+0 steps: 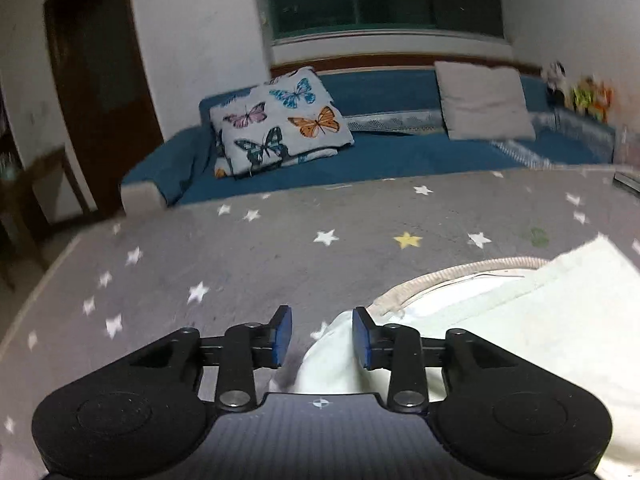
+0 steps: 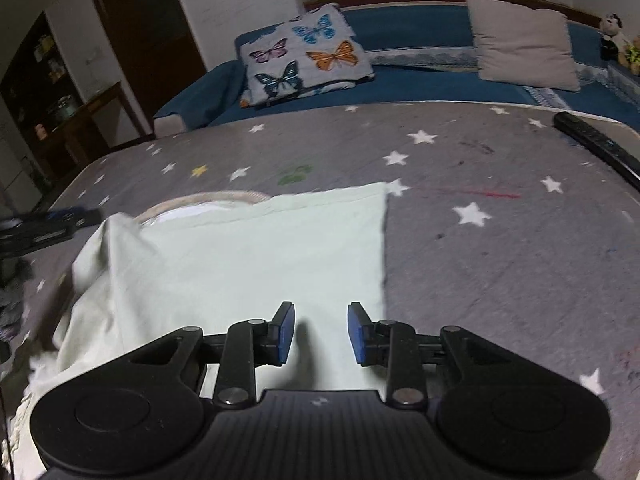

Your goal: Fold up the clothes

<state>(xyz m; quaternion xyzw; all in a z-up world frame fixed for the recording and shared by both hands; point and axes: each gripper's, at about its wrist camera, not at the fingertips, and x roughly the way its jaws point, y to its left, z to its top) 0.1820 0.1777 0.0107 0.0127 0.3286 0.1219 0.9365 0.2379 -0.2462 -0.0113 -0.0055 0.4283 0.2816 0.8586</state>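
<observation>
Garment: pale mint-white cotton t-shirt (image 2: 256,264) with a ribbed beige collar, lying flat on the grey star-print table cover (image 2: 500,264). Its right edge is straight, and the left side looks bunched and a bit lifted.
Collar: faces the far side, toward the sofa, and it's the curved beige band (image 1: 452,274) in the left wrist view.
Left gripper (image 1: 322,336): blue-padded fingers spread apart, nothing pinched. It's at the shirt's left edge, with a fold of cloth showing in the gap. Can't tell if the pads actually touch it.
Right gripper (image 2: 321,332): fingers spread too, over the shirt near its right edge, not gripping anything.
Also on the table: long black remote control (image 2: 596,146) at the far right, well apart from the shirt.
Background: blue sofa (image 2: 420,80) with a white butterfly-print cushion (image 2: 304,54) and a plain beige cushion (image 2: 524,44), plus a dark wooden door (image 1: 100,80).
</observation>
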